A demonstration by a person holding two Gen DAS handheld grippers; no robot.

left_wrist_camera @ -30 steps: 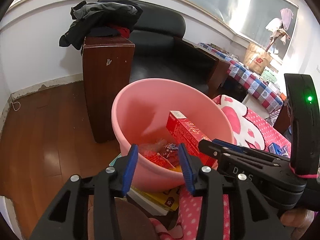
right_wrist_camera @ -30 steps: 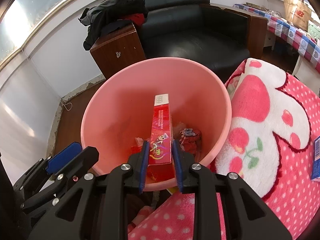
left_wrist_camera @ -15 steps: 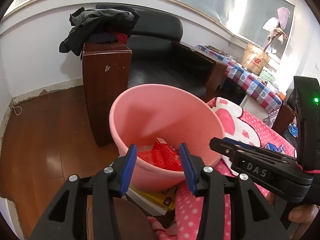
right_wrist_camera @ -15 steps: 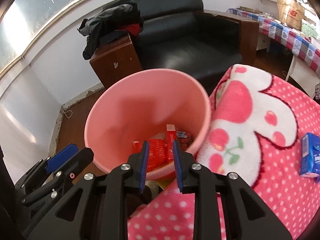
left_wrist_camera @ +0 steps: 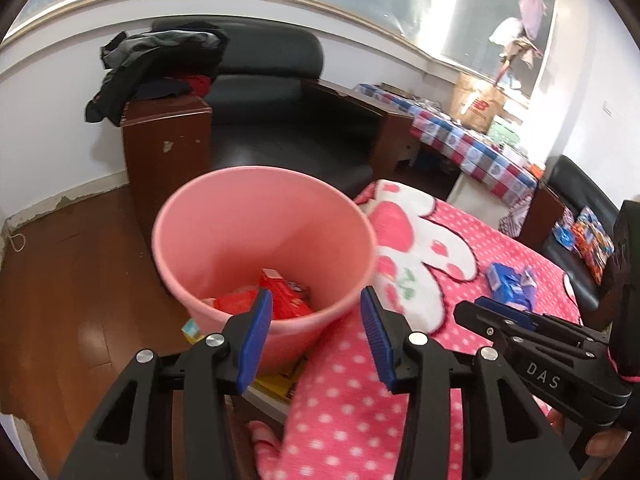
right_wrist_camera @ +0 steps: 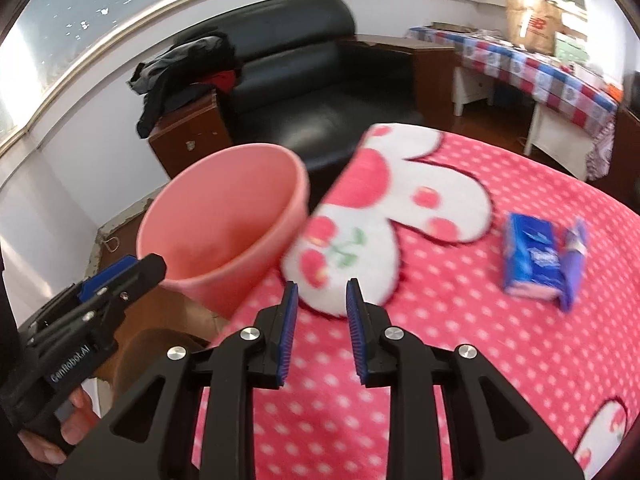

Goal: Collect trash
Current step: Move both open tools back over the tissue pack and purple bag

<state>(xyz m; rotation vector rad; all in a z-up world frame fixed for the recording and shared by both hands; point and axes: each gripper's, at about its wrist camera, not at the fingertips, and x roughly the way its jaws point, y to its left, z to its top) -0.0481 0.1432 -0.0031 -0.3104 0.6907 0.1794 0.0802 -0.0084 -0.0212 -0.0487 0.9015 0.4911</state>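
A pink plastic bin (left_wrist_camera: pixel 224 240) stands at the left edge of the pink polka-dot blanket (left_wrist_camera: pixel 352 392); red packets and a red box (left_wrist_camera: pixel 280 296) lie in its bottom. The bin also shows in the right wrist view (right_wrist_camera: pixel 208 240). My left gripper (left_wrist_camera: pixel 316 340) is open and empty, just in front of the bin's near rim. My right gripper (right_wrist_camera: pixel 320 328) is open and empty above the blanket (right_wrist_camera: pixel 480 360), right of the bin. A blue packet (right_wrist_camera: pixel 532 260) with a purple wrapper (right_wrist_camera: pixel 574 256) beside it lies on the blanket to the right; they also show in the left wrist view (left_wrist_camera: pixel 510 282).
A black leather sofa (left_wrist_camera: pixel 288 120) with a wooden side cabinet (left_wrist_camera: pixel 168 148) carrying dark clothes stands behind the bin. A checkered-cloth table (right_wrist_camera: pixel 532 72) is at the back right. Books (left_wrist_camera: pixel 276 384) lie under the bin. Wooden floor (left_wrist_camera: pixel 60 300) lies left.
The red box left my right gripper and now lies in the bin. My right gripper has drawn back and swung right over the blanket. My left gripper has also pulled back a little.
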